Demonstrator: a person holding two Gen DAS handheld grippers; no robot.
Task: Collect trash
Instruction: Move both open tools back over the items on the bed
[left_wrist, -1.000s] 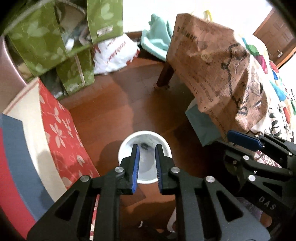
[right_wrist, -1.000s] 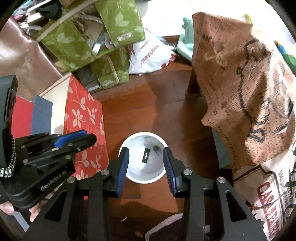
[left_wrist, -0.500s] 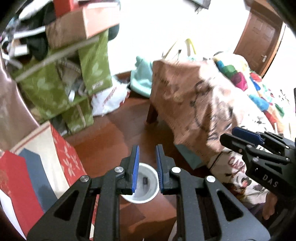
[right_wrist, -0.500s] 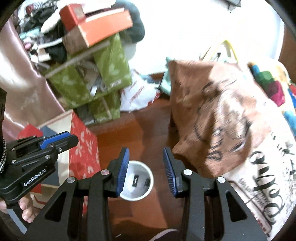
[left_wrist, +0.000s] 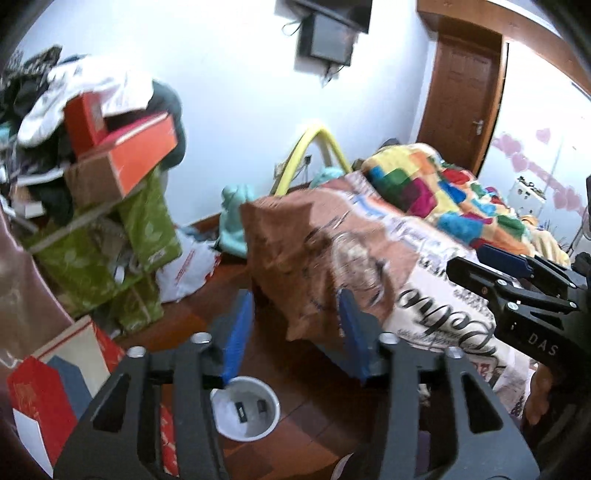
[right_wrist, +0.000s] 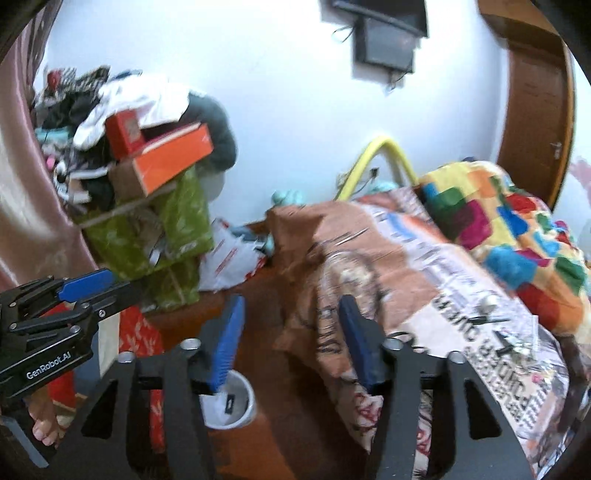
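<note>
Left wrist view showed the left gripper (left_wrist: 295, 332) with jaws opening and nothing between them, above a white bin (left_wrist: 245, 408) on the wooden floor (left_wrist: 306, 435), two dark pieces of trash (left_wrist: 241, 409) inside. The right gripper (right_wrist: 288, 339) was likewise opening and empty, beside the patterned bedspread (right_wrist: 424, 266).

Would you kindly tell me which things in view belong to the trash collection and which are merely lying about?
Part of the job:
- white bin on the floor, two small dark items inside
- left tongs, opening, nothing between them
- right tongs, opening, nothing between them

Just lying about:
- orange box
- green bags
- patchwork blanket
- wooden door
</note>
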